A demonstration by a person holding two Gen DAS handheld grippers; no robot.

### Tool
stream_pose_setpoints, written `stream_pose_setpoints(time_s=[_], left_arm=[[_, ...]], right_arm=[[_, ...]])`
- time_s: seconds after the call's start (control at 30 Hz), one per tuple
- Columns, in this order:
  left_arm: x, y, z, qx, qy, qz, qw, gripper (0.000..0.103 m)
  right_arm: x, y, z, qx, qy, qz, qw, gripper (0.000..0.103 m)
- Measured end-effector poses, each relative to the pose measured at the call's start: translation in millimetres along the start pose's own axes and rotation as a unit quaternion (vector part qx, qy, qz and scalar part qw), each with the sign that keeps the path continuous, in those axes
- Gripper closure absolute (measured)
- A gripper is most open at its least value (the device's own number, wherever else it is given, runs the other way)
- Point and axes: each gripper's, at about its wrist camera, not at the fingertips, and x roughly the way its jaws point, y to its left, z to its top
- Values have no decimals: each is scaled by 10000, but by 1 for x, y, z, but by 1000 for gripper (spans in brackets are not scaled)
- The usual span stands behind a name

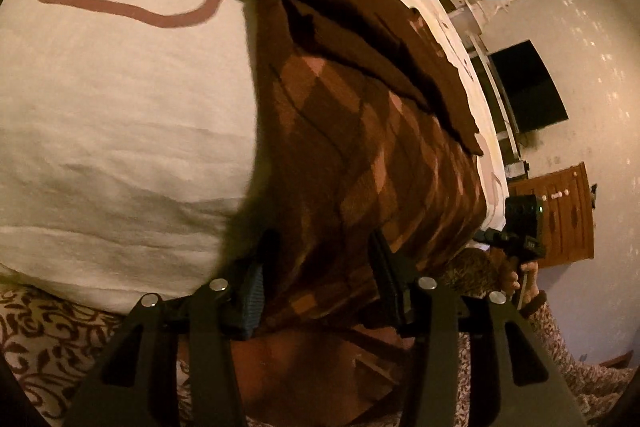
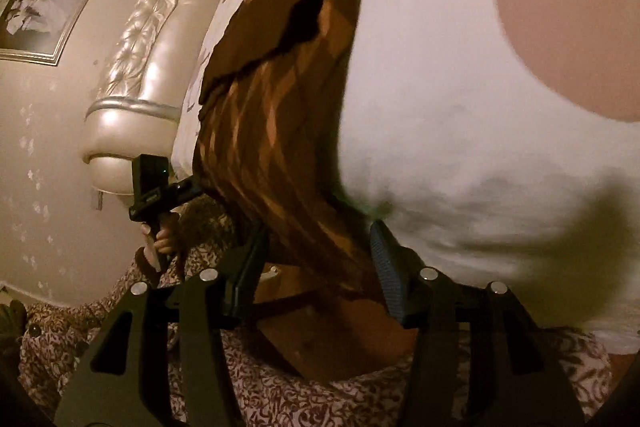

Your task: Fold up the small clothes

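Holding the brown checked garment [image 1: 360, 155] by its near edge, your left gripper [image 1: 320, 287] and right gripper [image 2: 316, 275] each have cloth between parted fingers; whether they pinch it, I cannot tell. It stretches ahead of the fingers across the bed [image 1: 120, 107]. Keep both corners level and taut as you fold forward.

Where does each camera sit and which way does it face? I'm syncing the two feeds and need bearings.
Left wrist: sits on the left gripper, looking along its fingers over the brown diamond-patterned knit garment on the white bedsheet; the right gripper and right hand show at right.
Right wrist: sits on the right gripper, looking across the same garment toward the padded cream headboard; the left gripper and left hand show at left.
Shared: garment, bedsheet, and each other's gripper.
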Motion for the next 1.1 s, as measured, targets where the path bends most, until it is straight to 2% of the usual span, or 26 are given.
stream_pose_setpoints(time_s=[0.1, 0.13, 0.2, 0.23, 0.27, 0.3, 0.33, 0.37, 0.43, 0.47, 0.57, 0.67, 0.77, 0.87, 1.03, 1.1], left_arm=[[5, -1, -4, 59, 191, -17, 9998, 53], [6, 0, -5, 55, 275, -31, 9996, 53], [10, 1, -7, 35, 414, -32, 9991, 54], [10, 1, -7, 45, 425, -14, 9991, 56], [11, 2, -7, 50, 437, 9, 9990, 65], [12, 3, -8, 36, 503, 42, 9987, 74], [15, 4, -8, -19, 589, 10, 9983, 94], [16, 7, -8, -101, 644, -116, 9978, 99], [9, 5, -7, -109, 518, -447, 9976, 99], [0, 2, -5, -50, 340, -651, 9973, 100], [-21, -7, 3, 18, -45, -908, 9959, 100], [-47, -10, 28, -224, -568, -1180, 9911, 100], [-62, 0, 65, -572, -1029, -1151, 9863, 100], [-56, 16, 102, -962, -1254, -929, 9831, 100], [-17, 39, 136, -1260, -1061, -462, 9853, 100], [-5, 46, 142, -1323, -994, -476, 9851, 100]], right_arm=[[10, 11, 4, -222, 149, -109, 9996, 52], [13, 13, 3, -297, 176, -170, 9993, 56], [18, 19, 4, -405, 256, -314, 9984, 72], [23, 22, 5, -425, 317, -368, 9979, 85], [27, 23, 4, -476, 407, -469, 9969, 94], [30, 25, 3, -522, 436, -545, 9962, 97], [31, 28, 2, -562, 430, -568, 9959, 99], [28, 32, 2, -620, 360, -511, 9961, 100], [22, 37, 3, -596, 214, -311, 9975, 100], [18, 42, 3, -588, 123, -181, 9980, 100], [0, 62, 9, -710, -252, 175, 9970, 100], [-19, 77, 25, -727, -694, 546, 9934, 100], [-35, 79, 52, -642, -1115, 765, 9887, 100], [-41, 69, 80, -459, -1440, 752, 9857, 100], [-28, 24, 120, 253, -1684, 553, 9838, 100], [-12, 8, 125, 500, -1612, 319, 9851, 100]])
